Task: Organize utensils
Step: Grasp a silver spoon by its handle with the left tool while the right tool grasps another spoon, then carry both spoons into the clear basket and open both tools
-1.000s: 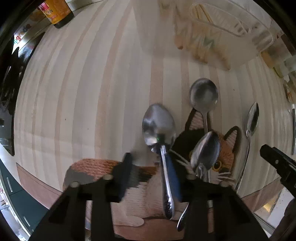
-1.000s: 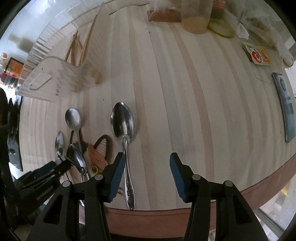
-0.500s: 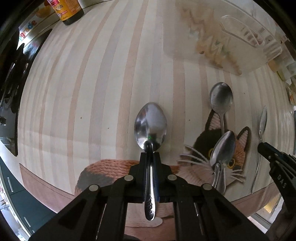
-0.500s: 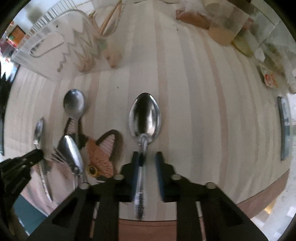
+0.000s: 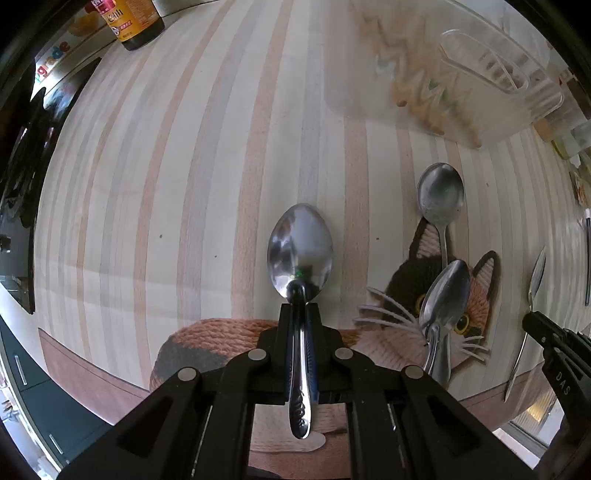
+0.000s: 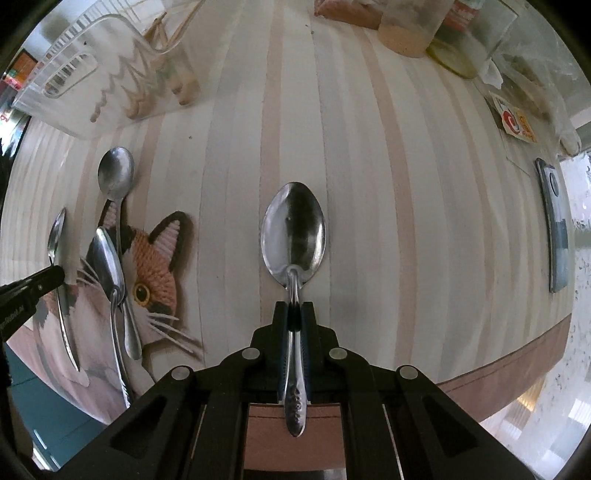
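L wrist view: clear bin [image 5: 461,85] far ahead and to the R of the L gripper [image 5: 300,314], lying on the striped table [image 5: 166,184]; wooden sticks [image 5: 417,103] show through its wall, count unclear. Bottle [image 5: 133,22] far ahead-L at table edge. Cat mat [image 5: 399,332] lies under and R of the gripper. On it, to the R, two spoons: round spoon [image 5: 440,195] w/ bowl off the mat ahead, and a nearer one [image 5: 443,295] overlapping its handle. Thin spoon [image 5: 532,295] further R, next to the other gripper's tip. L gripper is clamped on spoon A [image 5: 300,251] at the neck; bowl sticks out straight ahead past the fingertips, handle runs back between them toward the camera. Long axis in line w/ gripper.

R wrist view: same bin [image 6: 92,66] far ahead-L, sticks [image 6: 159,74] inside, leaning. Jars [image 6: 406,29] far ahead-R; card [image 6: 517,122] and dark flat device [image 6: 557,221] off to the R. Mat [image 6: 147,266] on the L w/ the three loose spoons [image 6: 114,173] [image 6: 107,258] [image 6: 55,236], all roughly parallel, bowls ahead. R gripper [image 6: 294,310] is pinched tight on spoon B [image 6: 293,236] at the neck; bowl straight ahead, concave side up, handle back toward the camera. Can't tell if either held spoon touches the table.
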Demonstrator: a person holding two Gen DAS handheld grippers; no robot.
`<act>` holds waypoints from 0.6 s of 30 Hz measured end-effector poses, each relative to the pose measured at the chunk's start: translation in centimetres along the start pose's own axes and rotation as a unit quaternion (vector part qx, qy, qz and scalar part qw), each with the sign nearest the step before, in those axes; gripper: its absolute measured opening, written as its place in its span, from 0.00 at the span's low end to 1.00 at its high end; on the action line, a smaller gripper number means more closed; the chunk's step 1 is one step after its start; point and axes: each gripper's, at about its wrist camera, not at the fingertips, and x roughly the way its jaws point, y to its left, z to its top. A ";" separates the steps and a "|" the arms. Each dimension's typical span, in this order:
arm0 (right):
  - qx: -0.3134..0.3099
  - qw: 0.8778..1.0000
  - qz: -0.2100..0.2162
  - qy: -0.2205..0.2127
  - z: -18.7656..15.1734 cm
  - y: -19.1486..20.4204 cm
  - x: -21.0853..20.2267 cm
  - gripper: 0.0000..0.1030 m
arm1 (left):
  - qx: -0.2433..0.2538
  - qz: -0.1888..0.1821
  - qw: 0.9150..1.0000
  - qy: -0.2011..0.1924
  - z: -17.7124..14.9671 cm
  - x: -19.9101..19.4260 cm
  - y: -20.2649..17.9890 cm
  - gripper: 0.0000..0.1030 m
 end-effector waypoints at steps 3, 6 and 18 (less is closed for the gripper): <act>0.002 1.000 -0.001 -0.001 0.5 0.1 0.0 0.07 | 0.002 0.000 1.000 0.000 0.0 0.0 -0.1 0.05; 0.003 1.000 0.000 0.001 0.6 0.3 0.1 0.07 | 0.006 0.000 1.000 0.001 0.1 0.1 -0.1 0.05; -0.001 1.000 -0.012 0.000 1.1 0.8 0.8 0.07 | 0.020 0.010 1.000 -0.005 -0.1 0.0 -0.7 0.04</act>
